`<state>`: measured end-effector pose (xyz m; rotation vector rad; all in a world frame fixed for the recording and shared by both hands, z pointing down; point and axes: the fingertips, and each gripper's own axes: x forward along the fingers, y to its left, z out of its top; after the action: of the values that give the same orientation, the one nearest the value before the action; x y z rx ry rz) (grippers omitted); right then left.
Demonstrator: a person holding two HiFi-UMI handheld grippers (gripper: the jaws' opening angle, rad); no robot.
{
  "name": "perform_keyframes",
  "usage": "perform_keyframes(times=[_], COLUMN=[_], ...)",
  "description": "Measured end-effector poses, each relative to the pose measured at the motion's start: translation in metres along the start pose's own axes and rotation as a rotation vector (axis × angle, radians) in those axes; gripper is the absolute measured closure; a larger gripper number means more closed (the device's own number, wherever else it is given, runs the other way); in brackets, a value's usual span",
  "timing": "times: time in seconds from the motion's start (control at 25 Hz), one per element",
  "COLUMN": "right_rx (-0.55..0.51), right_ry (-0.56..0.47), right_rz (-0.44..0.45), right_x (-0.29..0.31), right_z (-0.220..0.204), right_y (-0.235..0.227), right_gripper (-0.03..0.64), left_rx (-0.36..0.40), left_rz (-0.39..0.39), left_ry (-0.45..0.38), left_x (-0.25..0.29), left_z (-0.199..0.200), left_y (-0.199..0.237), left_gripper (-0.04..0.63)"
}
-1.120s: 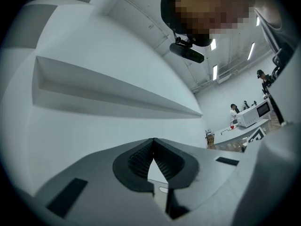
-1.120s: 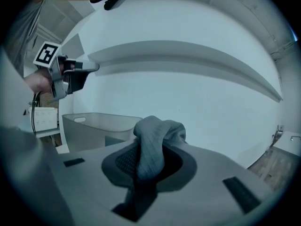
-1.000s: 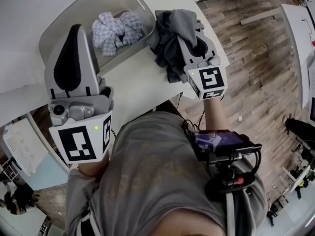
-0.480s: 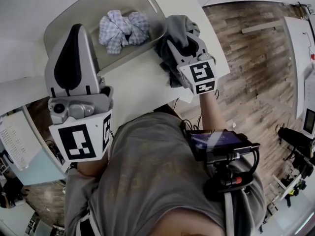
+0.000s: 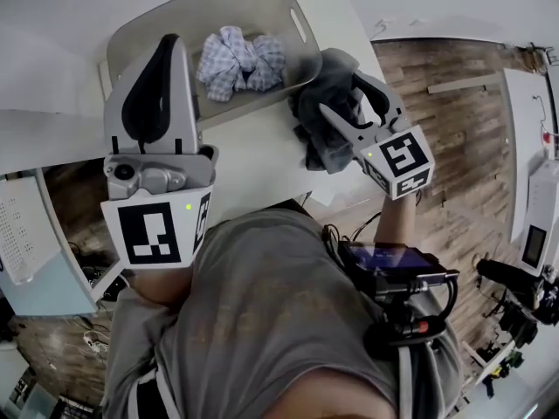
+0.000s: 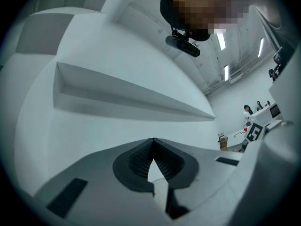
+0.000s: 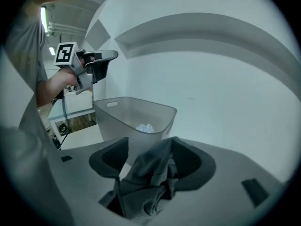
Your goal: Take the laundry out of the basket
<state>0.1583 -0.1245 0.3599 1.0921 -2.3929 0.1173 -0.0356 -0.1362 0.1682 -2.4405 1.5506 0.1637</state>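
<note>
right gripper (image 5: 341, 94): released, clamping nothing. has just been opening its jaws; holds them well apart now, tilted down over the grey garment (image 5: 316, 138). garment: out of the basket (image 5: 218, 3), heaped on the white table (image 5: 253, 160) just beside the basket's handle end, near the table's edge. lies between the open jaws in the right gripper view, with one fold riding up the inner face of one pad and the other pad clear of it. left gripper (image 5: 168, 44): clenched on nothing, jaw tips together, only a sliver of white wall showing between them in the left gripper view. hangs in the air by the basket's other end in the head view, touching neither basket nor table. checked cloth (image 5: 240, 59): bunched on the basket's floor, well apart from both grippers. basket: upright on the table, white wall behind it.
</note>
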Motion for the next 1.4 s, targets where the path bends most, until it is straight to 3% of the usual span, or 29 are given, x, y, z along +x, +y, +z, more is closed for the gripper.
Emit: perform_keyframes(times=[0.2,0.48,0.68,1.0,1.16,1.4], right_rx=[-0.041,-0.005,0.007,-0.022,0.043,0.105], right_ry=[0.109,0.136,-0.038,-0.358,-0.477,-0.603], right_rz=[0.089,0.023,0.005,-0.031,-0.074,-0.047], right_x=[-0.018,-0.03,-0.036,-0.05,-0.054,-0.053], right_z=[-0.005,-0.006,0.028,0.127,0.165,0.199], right_y=[0.018,0.004,0.006,0.007,-0.005,-0.017], right_gripper=[0.277,0.267,0.272,0.354,0.402,0.439], left_rx=[-0.036,-0.049,-0.051,-0.017,-0.005,0.066], left_rz=[0.0,0.009,-0.002,-0.023,-0.049,-0.074], left_ry=[-0.02,-0.039,-0.037,-0.028,-0.023,0.008], left_x=[-0.007,-0.008,-0.004,0.014,0.036,0.072], left_z=[0.01,0.015,0.013,0.019,0.021,0.012], left_y=[0.003,0.006,0.002,0.004,0.014,0.027], left_gripper=[0.588,0.588,0.588,0.588,0.588,0.588])
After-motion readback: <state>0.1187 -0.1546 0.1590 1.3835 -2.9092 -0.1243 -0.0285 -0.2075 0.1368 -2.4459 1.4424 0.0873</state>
